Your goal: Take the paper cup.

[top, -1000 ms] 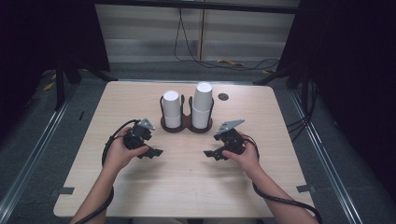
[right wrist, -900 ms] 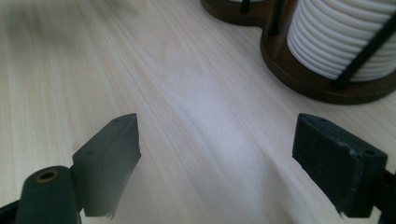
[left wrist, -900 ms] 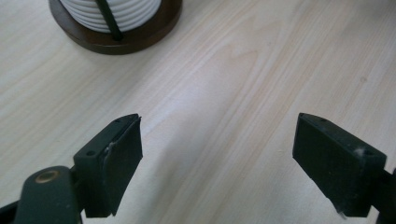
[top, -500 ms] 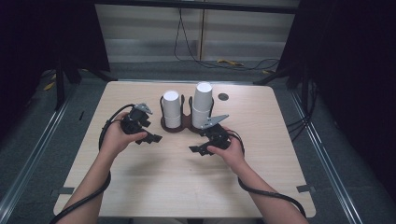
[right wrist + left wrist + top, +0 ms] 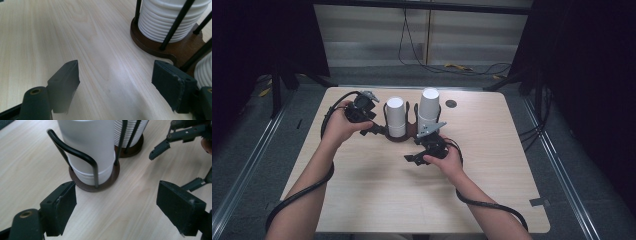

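A wooden table (image 5: 377, 200) has a dark brown cup holder (image 5: 406, 134) on it, near the far edge. The holder has two round bases and thin black wire posts (image 5: 75, 152). Two stacks of white paper cups stand in it. The shorter stack (image 5: 395, 116) is on the left side of the holder. The taller stack (image 5: 428, 107) is on the right side.

The left gripper (image 5: 373, 125) is just beside the holder, on its left. A hand (image 5: 341, 125) holds it. Its two black jaws are spread wide and hold nothing. In the left gripper view the jaws sit low in front of the holder's round base, with bare table between them. The shorter stack stands upright just past them. The left gripper (image 5: 115, 212) does not touch the holder there.

The right gripper (image 5: 414, 159) is just in front of the holder, on the near side, below the taller stack. Its jaws are also spread wide and hold nothing. In the right gripper view one jaw seems very close to the holder's base (image 5: 180, 51), but it is hard to tell if it touches.

A small dark round thing (image 5: 451, 104) sits on the table to the right of the holder.
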Action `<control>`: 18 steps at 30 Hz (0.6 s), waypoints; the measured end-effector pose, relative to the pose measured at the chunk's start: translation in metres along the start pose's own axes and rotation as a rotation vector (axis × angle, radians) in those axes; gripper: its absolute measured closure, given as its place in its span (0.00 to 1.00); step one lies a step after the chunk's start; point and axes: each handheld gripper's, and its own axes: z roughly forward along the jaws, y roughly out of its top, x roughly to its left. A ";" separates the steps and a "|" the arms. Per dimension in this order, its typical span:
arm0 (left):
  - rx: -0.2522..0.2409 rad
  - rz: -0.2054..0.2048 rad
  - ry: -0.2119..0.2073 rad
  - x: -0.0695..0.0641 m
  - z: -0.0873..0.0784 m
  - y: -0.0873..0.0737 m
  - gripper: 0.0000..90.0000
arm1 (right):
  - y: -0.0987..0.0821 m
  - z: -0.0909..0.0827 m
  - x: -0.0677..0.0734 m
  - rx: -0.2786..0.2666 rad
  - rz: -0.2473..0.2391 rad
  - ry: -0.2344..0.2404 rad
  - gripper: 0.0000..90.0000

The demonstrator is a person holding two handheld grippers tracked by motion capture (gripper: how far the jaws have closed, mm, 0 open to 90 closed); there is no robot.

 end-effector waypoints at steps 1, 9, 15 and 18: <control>0.004 0.010 0.004 0.002 -0.001 0.003 0.18 | 0.001 0.001 0.000 -0.003 0.002 0.001 0.24; 0.013 0.011 0.006 0.012 -0.002 0.026 0.18 | 0.006 0.012 0.002 -0.010 -0.007 0.002 0.24; 0.019 0.027 0.031 0.016 0.000 0.046 0.19 | 0.010 0.018 0.001 -0.025 -0.013 0.000 0.24; 0.016 0.030 0.036 0.017 0.000 0.054 0.19 | 0.012 0.021 0.000 -0.036 -0.008 0.002 0.24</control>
